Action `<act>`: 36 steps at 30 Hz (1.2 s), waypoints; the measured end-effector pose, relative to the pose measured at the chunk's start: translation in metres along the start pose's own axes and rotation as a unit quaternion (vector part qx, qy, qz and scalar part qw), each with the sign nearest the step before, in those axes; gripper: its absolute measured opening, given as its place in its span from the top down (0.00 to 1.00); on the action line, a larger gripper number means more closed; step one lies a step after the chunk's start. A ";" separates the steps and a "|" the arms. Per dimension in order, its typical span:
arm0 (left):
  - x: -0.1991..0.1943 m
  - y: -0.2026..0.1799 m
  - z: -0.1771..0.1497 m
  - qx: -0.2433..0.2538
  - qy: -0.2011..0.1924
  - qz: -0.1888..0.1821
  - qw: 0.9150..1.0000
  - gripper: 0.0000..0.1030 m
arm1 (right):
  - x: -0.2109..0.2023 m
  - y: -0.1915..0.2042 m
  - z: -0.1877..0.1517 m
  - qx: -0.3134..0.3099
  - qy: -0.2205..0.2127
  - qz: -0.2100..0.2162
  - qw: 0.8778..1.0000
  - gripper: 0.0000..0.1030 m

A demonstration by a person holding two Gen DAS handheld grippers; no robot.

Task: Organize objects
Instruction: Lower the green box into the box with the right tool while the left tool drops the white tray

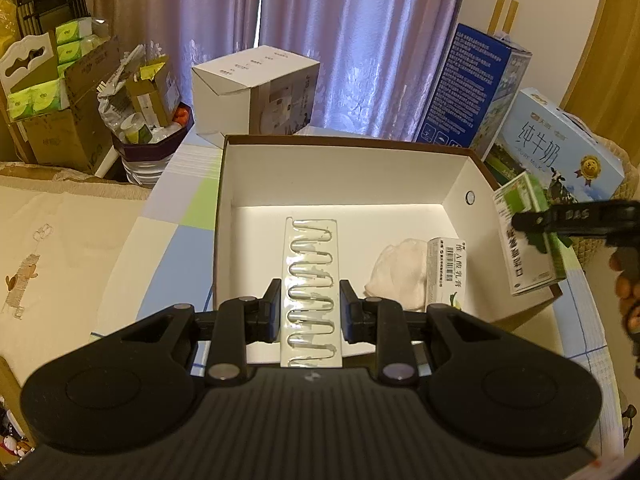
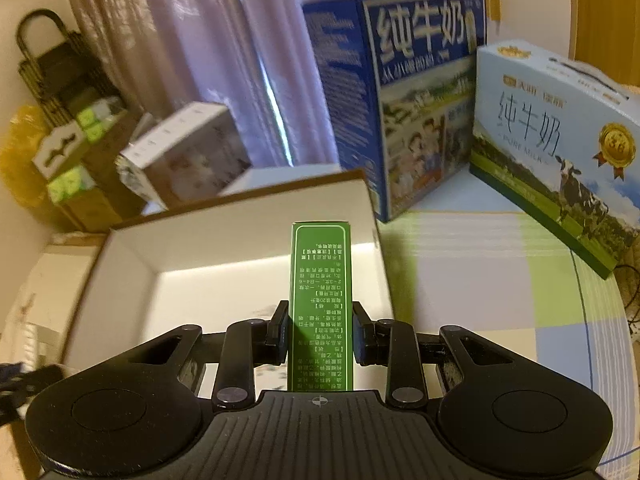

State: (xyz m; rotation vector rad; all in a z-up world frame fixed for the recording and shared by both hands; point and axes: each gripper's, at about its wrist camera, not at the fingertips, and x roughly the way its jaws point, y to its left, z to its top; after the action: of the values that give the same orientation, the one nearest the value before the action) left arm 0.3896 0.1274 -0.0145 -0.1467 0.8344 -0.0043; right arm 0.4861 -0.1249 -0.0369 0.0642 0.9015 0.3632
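Tongs (image 1: 308, 308) down-tilted, clamping blister tray (image 1: 310, 292)

Ahead of our left gripper (image 1: 308, 312) we see a table under a checked cloth (image 1: 176, 248) of pale blue, green and white. Directly on it, straight ahead, sits an open white cardboard box (image 1: 340, 168). Beyond it stands a closed white carton (image 1: 256, 88); to the right, a dark blue milk carton (image 1: 468, 88) and a light blue one (image 1: 560, 140) (both printed "纯牛奶").

Clear glossy plastic blister tray (image 1: 311, 292), matt white cardboard box (image 1: 340, 176), printed green paper carton (image 2: 321, 304).
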 end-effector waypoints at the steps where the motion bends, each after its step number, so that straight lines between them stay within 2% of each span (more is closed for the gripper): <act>1: 0.004 0.000 0.001 0.000 0.002 0.000 1.000 0.77 | 0.006 -0.001 -0.001 -0.003 0.004 -0.004 1.000 0.74; 9: 0.030 -0.002 0.011 0.000 0.017 0.000 1.000 0.77 | 0.035 -0.004 0.003 -0.003 0.015 -0.019 1.000 0.73; 16: 0.049 0.000 0.016 -0.006 0.029 -0.001 1.000 0.77 | 0.034 -0.004 0.001 0.001 0.019 0.000 1.000 0.73; 24: 0.069 -0.004 0.024 -0.021 0.040 -0.020 0.999 0.76 | 0.029 0.000 -0.008 0.001 0.025 0.009 1.000 0.72; 26: 0.070 -0.006 0.025 -0.016 0.042 -0.025 0.999 0.63 | 0.025 0.002 -0.010 -0.001 0.025 0.011 1.000 0.72; 27: 0.069 -0.007 0.025 -0.015 0.040 -0.020 0.999 0.51 | 0.023 0.002 -0.011 -0.003 0.025 0.013 1.000 0.72; 33: 0.060 -0.007 0.022 -0.007 0.040 -0.007 0.999 0.36 | 0.005 0.008 -0.020 -0.010 0.021 0.029 0.999 0.67; 36: 0.050 -0.006 0.017 0.002 0.040 0.004 0.999 0.24 | -0.006 0.011 -0.026 -0.011 0.017 0.040 0.999 0.65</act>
State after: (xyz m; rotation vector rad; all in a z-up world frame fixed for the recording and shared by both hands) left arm 0.4358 0.1204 -0.0395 -0.1388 0.9149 -0.0039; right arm 0.4593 -0.1194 -0.0464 0.0733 0.9296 0.4502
